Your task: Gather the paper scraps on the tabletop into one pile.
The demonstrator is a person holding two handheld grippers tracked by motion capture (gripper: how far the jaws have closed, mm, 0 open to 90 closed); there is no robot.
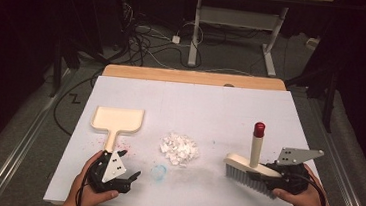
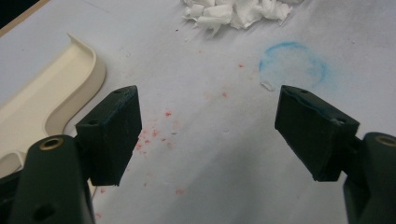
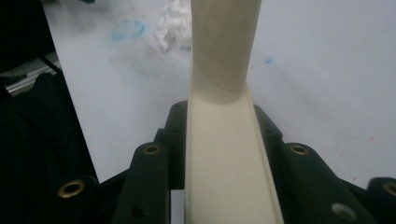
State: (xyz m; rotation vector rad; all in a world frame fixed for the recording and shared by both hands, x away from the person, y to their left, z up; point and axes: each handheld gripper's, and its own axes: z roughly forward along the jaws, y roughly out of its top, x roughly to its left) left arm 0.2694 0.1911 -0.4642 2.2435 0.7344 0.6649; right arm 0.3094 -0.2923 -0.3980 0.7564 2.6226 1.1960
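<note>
Your right tool sits at about 4 o'clock on the white surface, its jaws clamped on the cream back of the brush; in the right gripper view the cream bar runs straight up between the 2 black jaws, pressed from both sides. The brush's bristles point down and touch the surface, and its handle stands upright with a red cap at the top. Your left tool rests at about 7 o'clock with its jaws spread wide and nothing between them; the left gripper view shows bare surface with red specks between the 2 pads. The cream dustpan lies flat at about 9 o'clock, its handle pointing back toward your left hand and ending just beside that tool, though you cannot tell whether they touch. The pile of white paper scraps lies near the middle of the surface, between dustpan and brush, apart from both. A faint blue ring mark sits just at 7 o'clock from the pile, near your left tool's tips.
</note>
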